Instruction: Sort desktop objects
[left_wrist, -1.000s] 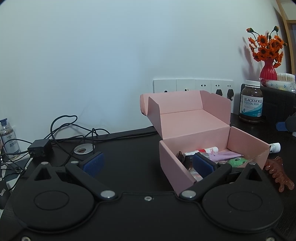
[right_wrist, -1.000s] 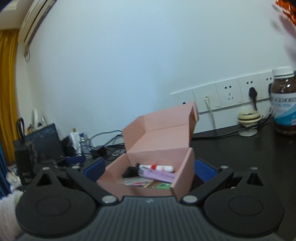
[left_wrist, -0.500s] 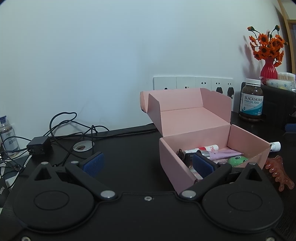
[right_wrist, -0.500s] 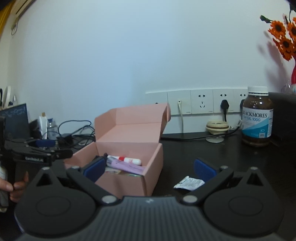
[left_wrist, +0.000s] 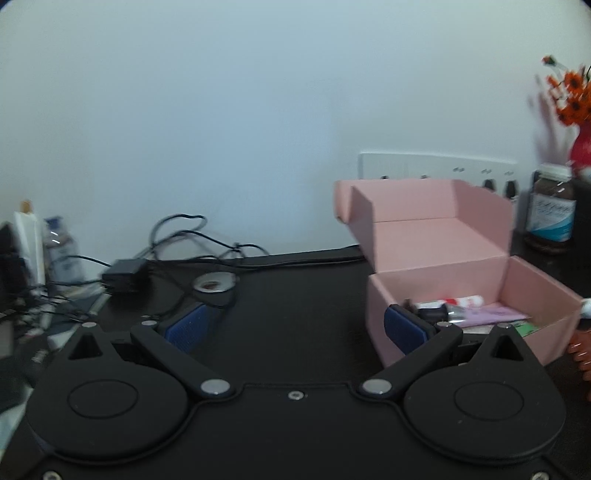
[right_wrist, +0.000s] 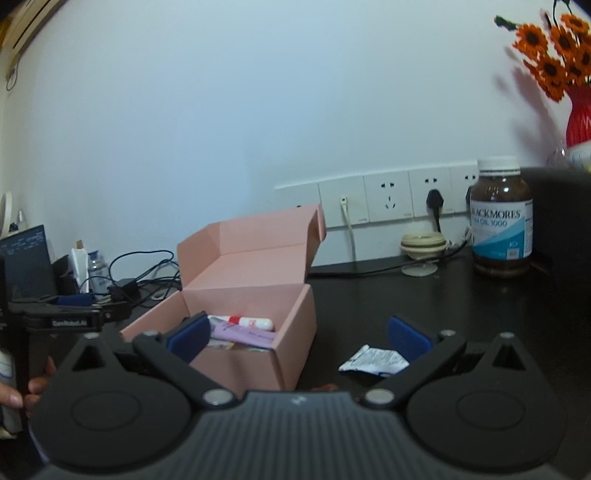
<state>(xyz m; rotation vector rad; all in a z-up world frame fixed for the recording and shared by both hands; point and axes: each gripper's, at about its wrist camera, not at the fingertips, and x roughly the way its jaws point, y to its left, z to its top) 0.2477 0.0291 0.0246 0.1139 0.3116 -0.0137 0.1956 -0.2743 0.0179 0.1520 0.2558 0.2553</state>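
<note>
Tabletop (right_wrist: 461, 314) is dark, nearly black, with a pink cardboard box (right_wrist: 258, 354) standing on it, lid folded back and upright toward the wall. Inside the box lie a white tube with red print (right_wrist: 242, 322) and a lilac tube (right_wrist: 245, 336) just in front of it, touching; other small items sit under them but are too hidden to name. Right gripper (right_wrist: 297, 338) hovers low over the tabletop, jaws released and spread wide, nothing between them; its left blue pad overlaps the box's near wall in view, its right pad sits above a crumpled white wrapper (right_wrist: 373, 362) that lies on the tabletop just beside the box. Left gripper (left_wrist: 297, 326) is also released, jaws wide and empty, with the box (left_wrist: 465, 291) off to its right. In the right wrist view a hand (right_wrist: 22, 387) holds the left gripper's handle at the left edge. A brown claw clip (left_wrist: 581, 350) shows just past the box's far right corner, partly cut off. Against the wall: a row of sockets (right_wrist: 388, 201), a brown supplement bottle (right_wrist: 502, 218), a red vase of orange flowers (right_wrist: 580, 118). Tangled black cables (left_wrist: 177, 240) and a power adapter (left_wrist: 123, 277) lie at the left.
</note>
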